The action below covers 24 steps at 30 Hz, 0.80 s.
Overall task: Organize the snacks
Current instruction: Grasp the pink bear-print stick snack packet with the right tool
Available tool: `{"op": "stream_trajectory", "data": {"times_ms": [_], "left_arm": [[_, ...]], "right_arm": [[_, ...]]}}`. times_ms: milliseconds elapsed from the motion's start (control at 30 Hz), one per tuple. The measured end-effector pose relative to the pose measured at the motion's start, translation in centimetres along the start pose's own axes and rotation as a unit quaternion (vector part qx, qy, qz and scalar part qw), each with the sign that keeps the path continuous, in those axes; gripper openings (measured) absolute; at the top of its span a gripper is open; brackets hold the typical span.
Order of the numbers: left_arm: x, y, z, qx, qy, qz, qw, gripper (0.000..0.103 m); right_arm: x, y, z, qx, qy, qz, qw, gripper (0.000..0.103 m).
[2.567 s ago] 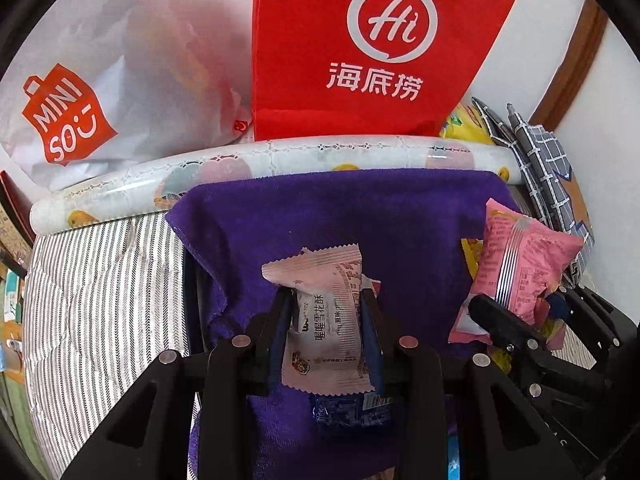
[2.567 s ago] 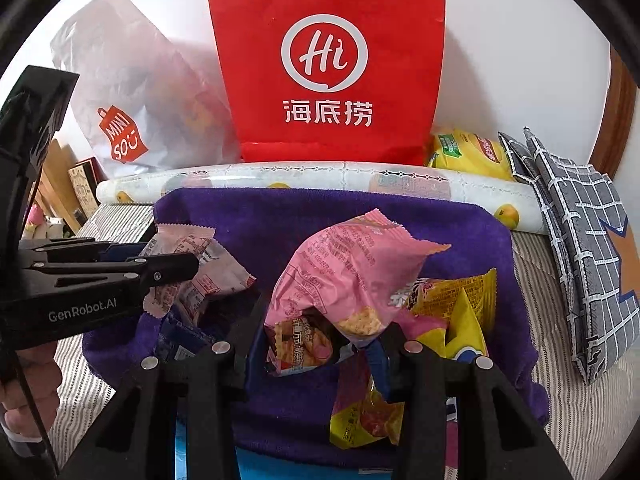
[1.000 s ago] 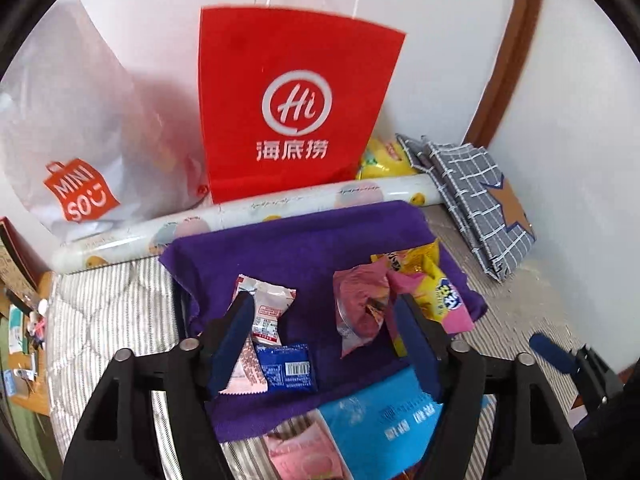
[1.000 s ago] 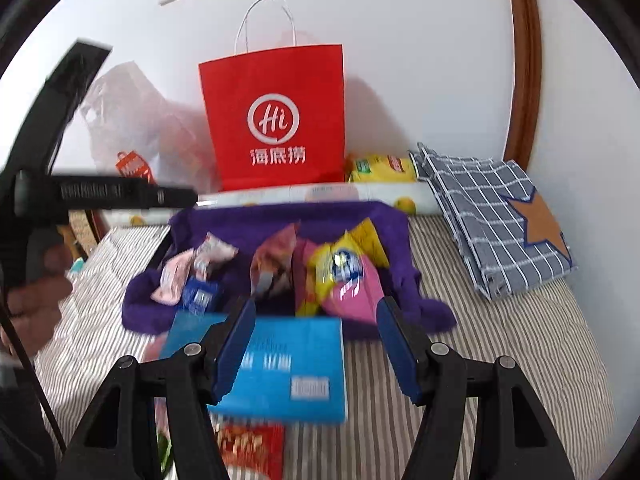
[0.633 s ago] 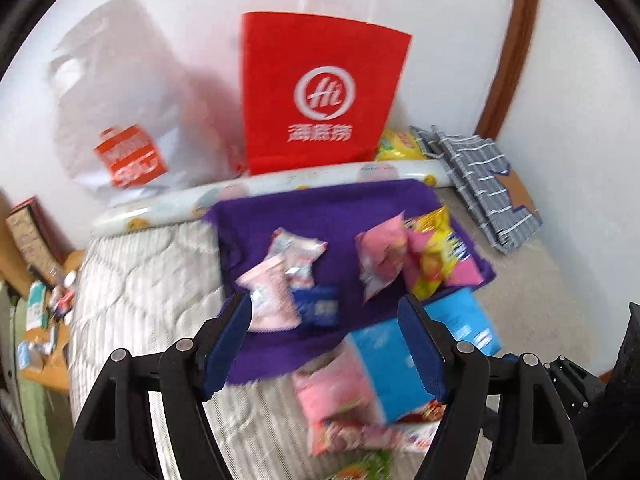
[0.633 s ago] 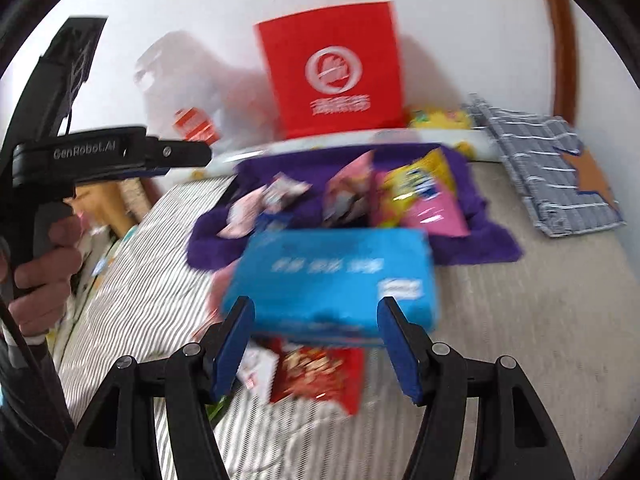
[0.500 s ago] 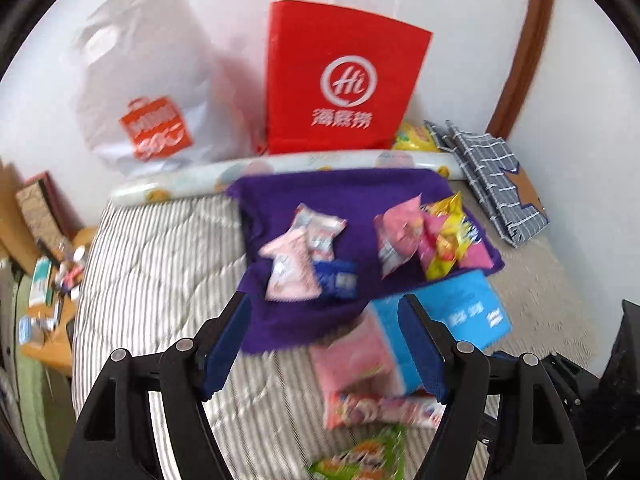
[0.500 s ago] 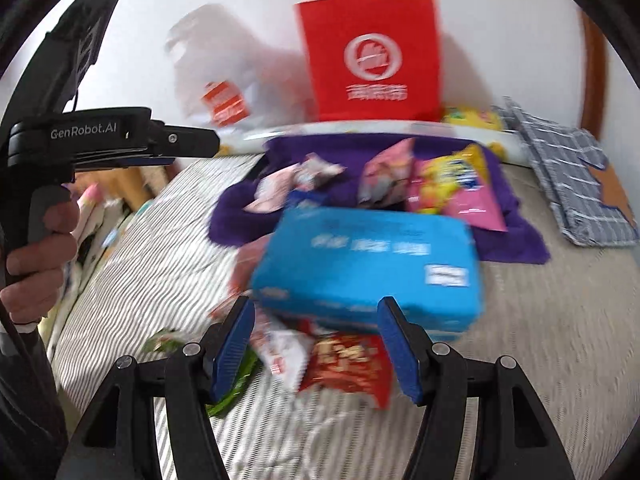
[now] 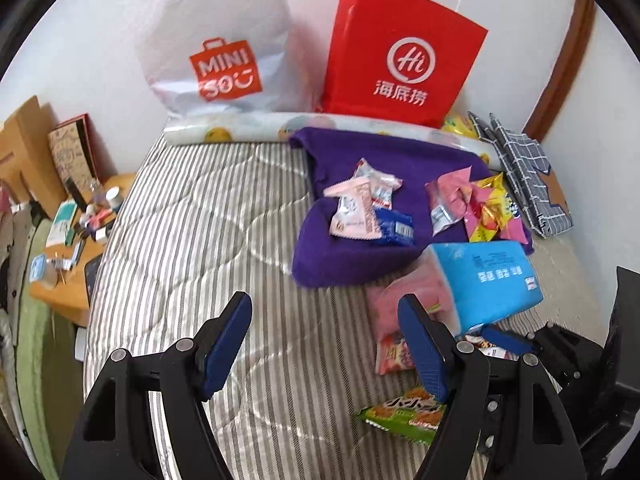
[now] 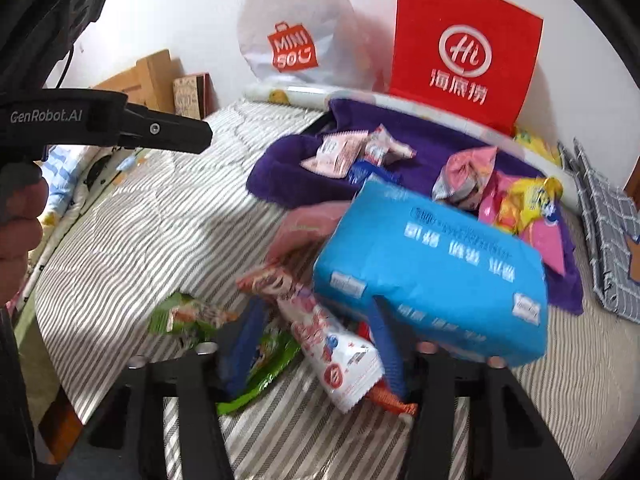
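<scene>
Snacks sitting in two lots on a striped bed. Sorted ones lying on a purple towel: pale pink packet over a blue wrapper, pink-and-yellow bags to their right. Loose pile sitting nearer, beside a big blue pack: red-and-white packet, green packets. Left gripper hanging wide open over bare bedding, holding nothing. Right gripper fingers just been closing, the red-and-white packet lying between them; contact blurred, cannot tell. Red paper bag and white plastic bag leaning on the white wall behind.
</scene>
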State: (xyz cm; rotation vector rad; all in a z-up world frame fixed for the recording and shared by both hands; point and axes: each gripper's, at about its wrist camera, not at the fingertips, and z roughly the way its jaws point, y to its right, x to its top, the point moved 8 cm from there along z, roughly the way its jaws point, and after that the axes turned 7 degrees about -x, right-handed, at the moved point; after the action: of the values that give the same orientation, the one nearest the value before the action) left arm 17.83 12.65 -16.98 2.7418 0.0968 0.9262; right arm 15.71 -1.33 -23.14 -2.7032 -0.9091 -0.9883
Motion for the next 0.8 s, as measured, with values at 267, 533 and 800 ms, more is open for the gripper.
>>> {"op": "stream_trajectory", "data": {"times_ms": [267, 533, 800], "left_arm": [[-1.3, 0.1, 0.4, 0.0, -0.016, -0.006, 0.9999, 0.075], [-1.9, 0.2, 0.2, 0.0, -0.015, -0.007, 0.9999, 0.075], [-3.0, 0.4, -0.3, -0.013, -0.013, -0.021, 0.9996, 0.075]], "right_arm": [[-0.6, 0.1, 2.8, 0.026, -0.039, 0.014, 0.999, 0.043], [-0.8, -0.5, 3.6, 0.057, -0.036, -0.006, 0.998, 0.017], [-0.1, 0.8, -2.8, 0.067, 0.043, 0.034, 0.996, 0.017]]}}
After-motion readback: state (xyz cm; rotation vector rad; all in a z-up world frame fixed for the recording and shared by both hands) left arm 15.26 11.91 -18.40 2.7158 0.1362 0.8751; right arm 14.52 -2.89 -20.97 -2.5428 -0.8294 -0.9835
